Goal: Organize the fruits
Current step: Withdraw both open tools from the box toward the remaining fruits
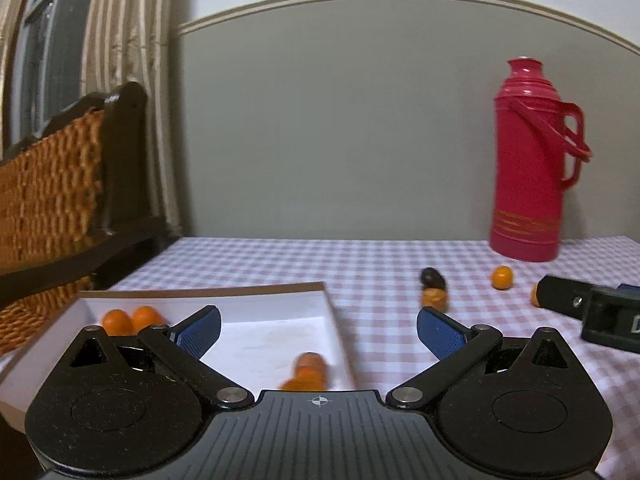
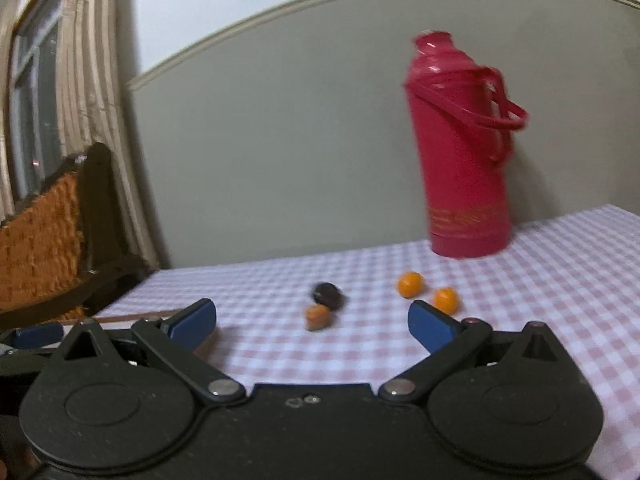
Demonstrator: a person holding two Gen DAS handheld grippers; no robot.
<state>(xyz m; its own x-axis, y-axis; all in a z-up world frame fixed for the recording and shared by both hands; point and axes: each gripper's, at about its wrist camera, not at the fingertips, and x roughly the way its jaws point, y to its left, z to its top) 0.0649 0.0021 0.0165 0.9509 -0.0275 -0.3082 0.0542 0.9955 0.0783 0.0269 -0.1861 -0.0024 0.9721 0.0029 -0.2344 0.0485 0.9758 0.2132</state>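
Note:
A shallow white box (image 1: 280,312) lies on the checked tablecloth with two small orange fruits (image 1: 130,319) in its far left corner and a blurred orange fruit (image 1: 307,368) near its front right. My left gripper (image 1: 318,330) hovers open over the box, nothing between its fingers. Right of the box lie a dark fruit (image 1: 432,278), a brownish-orange fruit (image 1: 434,298) and an orange fruit (image 1: 502,277). My right gripper (image 2: 312,320) is open above the cloth, short of the dark fruit (image 2: 328,294), the brownish one (image 2: 318,316) and two orange fruits (image 2: 411,284) (image 2: 445,299).
A tall red thermos flask (image 1: 528,164) stands at the back right near the wall. A wicker chair with a dark frame (image 1: 60,184) stands left of the table. The right gripper's body (image 1: 592,312) shows at the right edge of the left wrist view.

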